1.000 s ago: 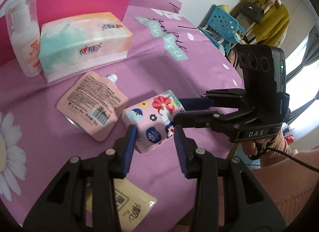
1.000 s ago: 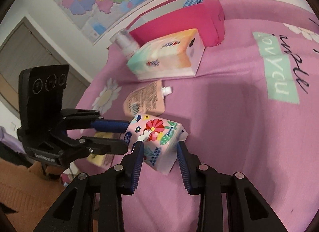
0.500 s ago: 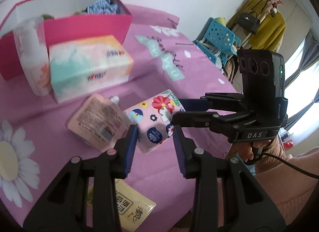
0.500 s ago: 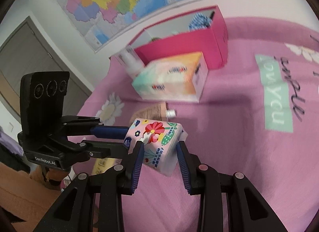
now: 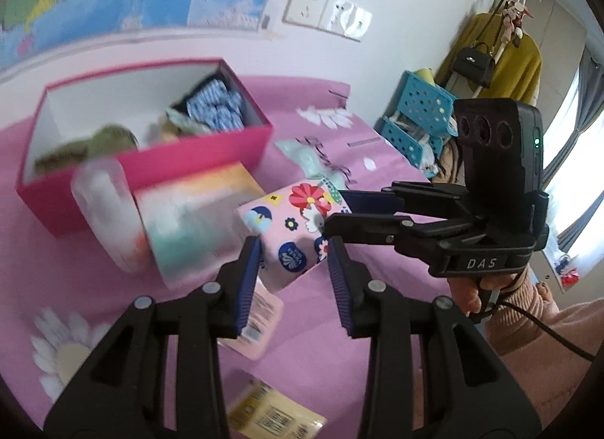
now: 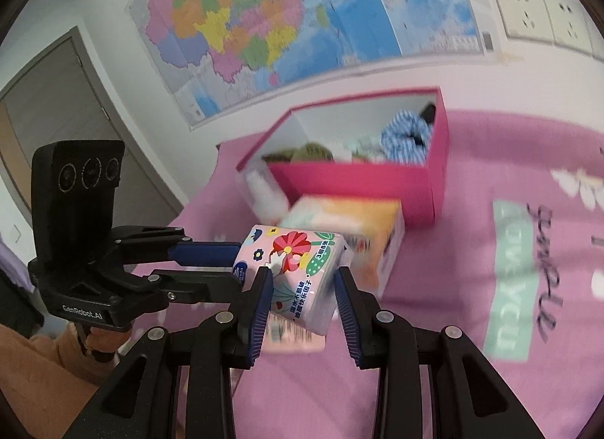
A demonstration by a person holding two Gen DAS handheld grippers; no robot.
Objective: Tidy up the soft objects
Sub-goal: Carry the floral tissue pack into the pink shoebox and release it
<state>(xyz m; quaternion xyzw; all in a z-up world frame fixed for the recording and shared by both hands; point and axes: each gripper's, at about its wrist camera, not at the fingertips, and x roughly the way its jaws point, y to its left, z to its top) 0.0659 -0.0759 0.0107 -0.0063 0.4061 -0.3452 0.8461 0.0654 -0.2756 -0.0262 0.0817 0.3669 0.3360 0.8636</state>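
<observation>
Both grippers are rising together, carrying the floral tissue pack clear of the pink bedspread, which it was resting on a second ago. Left gripper is clamping one end of the pack, right gripper the adjoining side, jaws narrow and pressing on the wrapper. The pack is hanging in the air between them, tilted, in front of the pastel tissue box. Behind it, the pink storage box is coming into fuller view, open, with checked cloth already inside. Likely the carry toward that box is under way; the two-handed grip needs keeping even.
</observation>
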